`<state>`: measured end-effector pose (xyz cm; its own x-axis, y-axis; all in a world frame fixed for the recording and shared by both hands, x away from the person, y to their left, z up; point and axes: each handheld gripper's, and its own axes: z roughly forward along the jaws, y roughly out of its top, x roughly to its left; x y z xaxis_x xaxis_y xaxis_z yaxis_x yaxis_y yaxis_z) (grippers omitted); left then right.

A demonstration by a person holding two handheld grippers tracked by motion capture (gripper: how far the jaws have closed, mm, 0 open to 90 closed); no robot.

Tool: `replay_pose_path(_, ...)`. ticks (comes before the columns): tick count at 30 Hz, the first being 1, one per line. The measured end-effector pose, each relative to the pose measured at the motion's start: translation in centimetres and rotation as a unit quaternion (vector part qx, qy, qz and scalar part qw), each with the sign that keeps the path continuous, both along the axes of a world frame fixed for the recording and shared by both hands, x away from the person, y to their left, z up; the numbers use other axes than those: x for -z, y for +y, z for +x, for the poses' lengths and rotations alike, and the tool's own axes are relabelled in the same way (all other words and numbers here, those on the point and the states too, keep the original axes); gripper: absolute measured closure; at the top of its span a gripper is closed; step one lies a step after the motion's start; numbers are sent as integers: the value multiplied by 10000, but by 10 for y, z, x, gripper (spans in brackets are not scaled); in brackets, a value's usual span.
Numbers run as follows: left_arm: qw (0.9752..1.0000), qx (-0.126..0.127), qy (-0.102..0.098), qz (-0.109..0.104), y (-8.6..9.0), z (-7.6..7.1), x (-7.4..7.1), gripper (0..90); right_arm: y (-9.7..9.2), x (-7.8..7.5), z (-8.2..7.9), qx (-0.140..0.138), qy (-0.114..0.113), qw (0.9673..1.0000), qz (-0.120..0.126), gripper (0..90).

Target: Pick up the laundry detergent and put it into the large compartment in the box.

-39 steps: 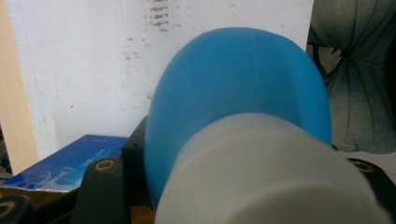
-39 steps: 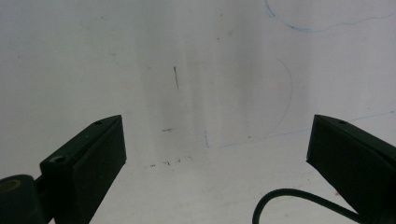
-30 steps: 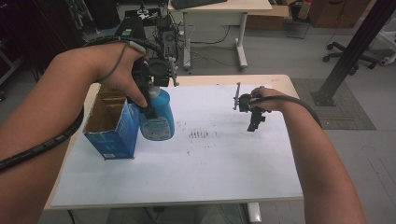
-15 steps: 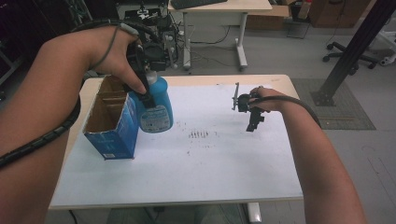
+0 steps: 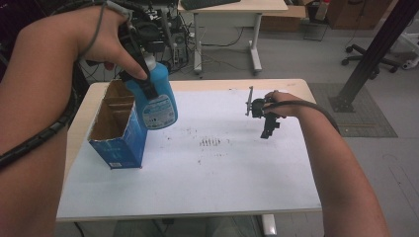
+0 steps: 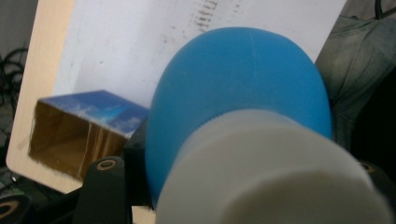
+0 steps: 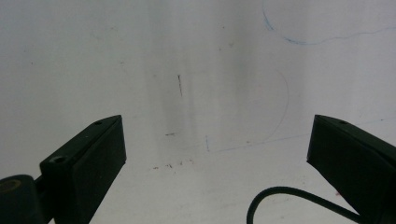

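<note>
A blue bottle [image 5: 159,102] with a pale cap hangs tilted in the air beside an open blue cardboard box [image 5: 118,134] at the table's left. My left gripper [image 5: 147,85] is shut on the bottle just below its cap. In the left gripper view the blue bottle [image 6: 243,88] and its cap [image 6: 275,172] loom close between the black jaws, and the box [image 6: 79,130] lies below with its brown inside showing. My right gripper [image 5: 269,126] rests low over the white sheet at the right. In its own view the right gripper [image 7: 217,149] stands open over bare sheet.
A white sheet [image 5: 222,173] covers the wooden table, with dark scribble marks [image 5: 210,142] near its middle. Beyond the far edge stand a desk [image 5: 232,7] and tangled cables. A black post [image 5: 370,54] rises at the right, with an office chair behind it.
My left hand has lifted the blue bottle higher and a little toward the far left, beside the box. The right hand has stayed where it was.
</note>
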<state>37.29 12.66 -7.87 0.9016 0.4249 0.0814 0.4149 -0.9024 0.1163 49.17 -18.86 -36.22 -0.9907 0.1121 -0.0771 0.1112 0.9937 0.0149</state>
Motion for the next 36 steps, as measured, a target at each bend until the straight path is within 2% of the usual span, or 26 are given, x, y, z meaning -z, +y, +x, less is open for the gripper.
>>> replay_pose_path(1,9999,-151,-46,-1,5,2,-4,390,0,0,0,-5,3,10000,-13,45)
replay_pose_path(3,9998,-202,-50,-1,7,2,-6,390,1,0,0,13,1,10000,-12,44)
replay_pose_path(5,9993,-369,-94,-31,13,4,-12,390,1,0,0,-9,4,10000,-4,45)
replay_pose_path(9,9960,-851,-137,-237,29,8,-23,390,4,-1,1,-48,15,10000,-19,45)
replay_pose_path(11,9941,-1010,-92,-386,36,9,-26,390,5,-2,2,-48,21,10000,-28,45)
replay_pose_path(12,9941,-1010,-92,-386,36,9,-26,390,6,-3,2,-51,18,10000,-11,44)
replay_pose_path(14,9912,-1223,-75,-507,44,10,-31,390,7,-4,3,-65,2,10000,-31,45)
replay_pose_path(15,9902,-1306,-59,-497,47,10,-32,391,7,-5,3,-76,4,10000,-42,45)
replay_pose_path(20,9861,-1626,-26,-343,54,12,-35,390,8,-5,5,-73,12,10000,-52,44)
replay_pose_path(21,9835,-1788,-28,-287,58,13,-36,390,8,-5,6,-78,9,10000,-49,44)
replay_pose_path(22,9824,-1846,-45,-274,60,13,-36,391,8,-5,6,-70,14,10000,-57,44)
replay_pose_path(23,9824,-1846,-45,-274,60,13,-36,391,8,-4,6,-69,20,10000,-64,44)
replay_pose_path(24,9793,-2006,-59,-266,64,13,-37,391,8,-4,6,-83,26,9999,-68,45)
replay_pose_path(25,9782,-2057,-45,-280,66,13,-37,391,8,-4,7,-81,27,9999,-62,44)
replay_pose_path(29,9769,-2116,-36,-312,69,13,-40,392,7,-4,7,-76,18,10000,-52,44)
replay_pose_path(31,9754,-2169,-48,-388,70,14,-41,392,7,-4,7,-69,19,10000,-56,44)
replay_pose_path(36,9751,-2153,-5,-531,68,13,-43,392,6,-5,7,-74,9,10000,-52,44)
